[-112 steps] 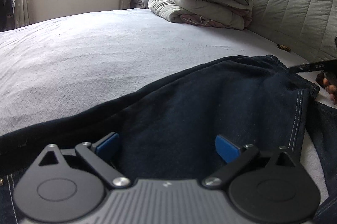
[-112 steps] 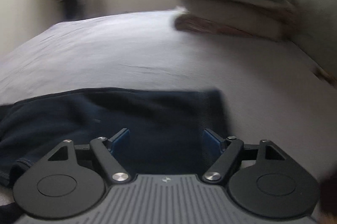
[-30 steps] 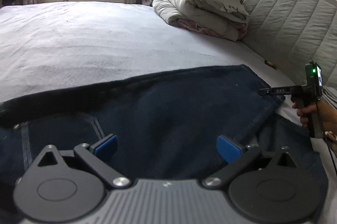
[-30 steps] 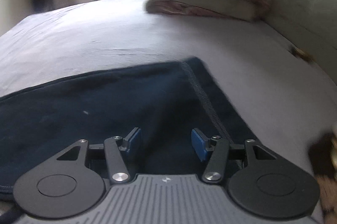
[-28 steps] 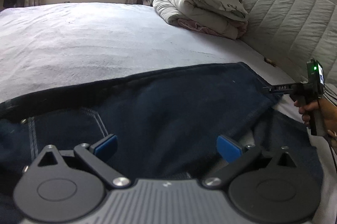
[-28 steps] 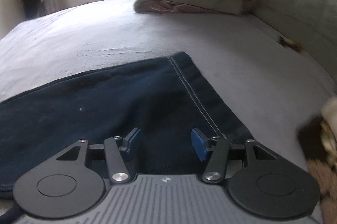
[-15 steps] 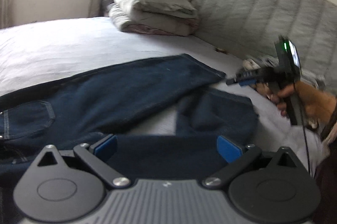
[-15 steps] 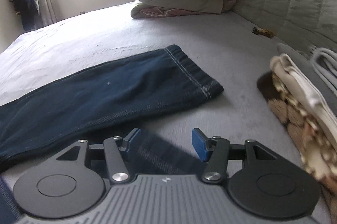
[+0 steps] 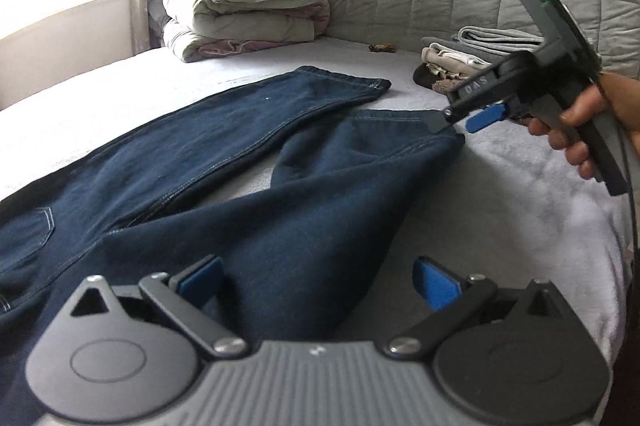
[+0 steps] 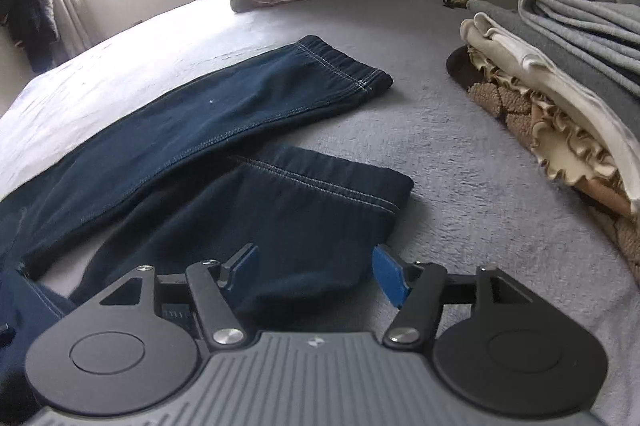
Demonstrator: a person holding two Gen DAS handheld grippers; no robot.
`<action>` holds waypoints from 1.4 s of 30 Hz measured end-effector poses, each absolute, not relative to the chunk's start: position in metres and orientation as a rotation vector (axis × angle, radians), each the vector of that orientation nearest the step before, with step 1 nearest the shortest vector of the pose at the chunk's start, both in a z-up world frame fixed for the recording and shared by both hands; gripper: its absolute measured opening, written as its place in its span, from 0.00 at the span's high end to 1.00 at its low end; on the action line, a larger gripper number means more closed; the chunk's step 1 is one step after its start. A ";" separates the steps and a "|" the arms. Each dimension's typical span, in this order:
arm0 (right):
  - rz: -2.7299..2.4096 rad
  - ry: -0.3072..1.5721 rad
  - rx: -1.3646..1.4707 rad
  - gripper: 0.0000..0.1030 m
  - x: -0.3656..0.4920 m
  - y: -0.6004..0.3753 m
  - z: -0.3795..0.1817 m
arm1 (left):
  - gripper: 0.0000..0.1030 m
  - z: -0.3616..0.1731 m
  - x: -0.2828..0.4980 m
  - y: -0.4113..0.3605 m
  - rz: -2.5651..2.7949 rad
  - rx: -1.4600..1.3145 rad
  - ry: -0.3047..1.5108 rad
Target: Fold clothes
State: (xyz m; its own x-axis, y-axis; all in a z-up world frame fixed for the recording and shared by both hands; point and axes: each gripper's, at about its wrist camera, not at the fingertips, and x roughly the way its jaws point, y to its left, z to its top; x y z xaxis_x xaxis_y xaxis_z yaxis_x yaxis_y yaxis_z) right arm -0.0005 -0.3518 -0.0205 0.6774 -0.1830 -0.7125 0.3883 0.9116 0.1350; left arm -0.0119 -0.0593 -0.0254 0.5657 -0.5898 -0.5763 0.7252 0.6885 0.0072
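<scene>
— What's under my left gripper (image 9: 318, 280) now?

— Jaws wide, nothing pinched; the near leg of the jeans (image 9: 280, 226) lies beneath and just ahead of it; a second ago that leg was covered by the other, so the pair has been spread apart.

— And my right gripper (image 10: 314, 270)?

— Its jaws are opening over the near hem (image 10: 340, 189), pads clear of the cloth; beyond lies the far leg (image 10: 224, 117), then folded clothes (image 10: 560, 73); I judge the legs need restacking.
</scene>
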 end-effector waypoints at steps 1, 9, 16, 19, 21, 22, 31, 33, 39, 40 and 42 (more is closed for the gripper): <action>-0.333 0.772 0.265 0.36 -0.001 -0.351 -0.022 | 0.01 -0.026 -0.012 -0.060 -0.778 0.263 0.571; -0.338 0.813 0.267 0.34 0.004 -0.352 -0.032 | 0.10 -0.029 -0.005 -0.063 -0.734 0.240 0.554; -0.316 0.824 0.220 0.34 0.015 -0.342 -0.032 | 0.50 -0.025 0.007 -0.059 -0.738 0.140 0.570; -0.318 0.825 0.192 0.33 0.018 -0.340 -0.031 | 0.71 -0.020 0.009 -0.062 -0.748 0.126 0.565; -0.316 0.818 0.179 0.33 0.018 -0.339 -0.030 | 0.75 -0.018 0.008 -0.063 -0.740 0.119 0.554; -0.315 0.814 0.174 0.33 0.018 -0.339 -0.029 | 0.77 -0.017 0.009 -0.062 -0.737 0.108 0.550; -0.336 0.697 0.159 0.33 0.003 -0.345 -0.009 | 0.84 -0.008 0.045 -0.037 -0.657 -0.129 0.575; -0.345 0.654 0.153 0.33 -0.002 -0.347 -0.003 | 0.84 -0.009 0.059 -0.024 -0.606 -0.210 0.596; -0.331 0.628 0.164 0.30 -0.007 -0.359 -0.002 | 0.85 -0.030 0.097 0.018 -0.455 -0.447 0.681; -0.321 0.641 0.169 0.30 -0.007 -0.360 -0.004 | 0.84 -0.034 0.101 0.022 -0.446 -0.474 0.694; -0.295 0.675 0.163 0.30 -0.004 -0.360 -0.010 | 0.84 -0.039 0.105 0.026 -0.433 -0.501 0.710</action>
